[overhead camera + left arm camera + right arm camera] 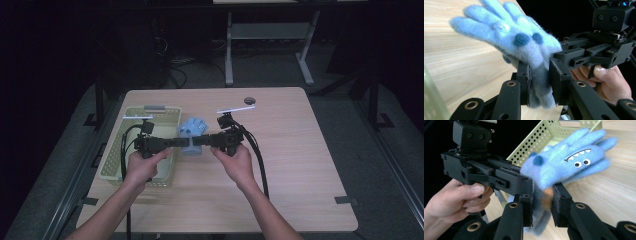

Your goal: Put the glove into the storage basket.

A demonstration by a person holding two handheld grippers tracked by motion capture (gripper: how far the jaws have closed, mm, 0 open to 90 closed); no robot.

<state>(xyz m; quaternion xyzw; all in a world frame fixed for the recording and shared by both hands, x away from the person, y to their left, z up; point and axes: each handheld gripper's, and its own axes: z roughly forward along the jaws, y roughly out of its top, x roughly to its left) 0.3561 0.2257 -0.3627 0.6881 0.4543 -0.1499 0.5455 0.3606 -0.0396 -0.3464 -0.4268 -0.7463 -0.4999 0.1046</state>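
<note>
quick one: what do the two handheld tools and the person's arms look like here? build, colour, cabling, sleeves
Both tools, left tool and right tool, are matte black, with linkage arms on brass-coloured pivot bushings and flat rectangular pads. Each carries a boxy black camera block on top and a pale flat bar on a short mast. Black cables trail from each toward the person. The forearms are bare, with no sleeves or gloves worn.

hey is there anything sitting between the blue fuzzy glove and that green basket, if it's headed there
Nothing visible does. The blue glove is held at its cuff by both the left gripper and the right gripper, just beside the green basket. The basket's near rim sits right behind the glove, with bare table around.
</note>
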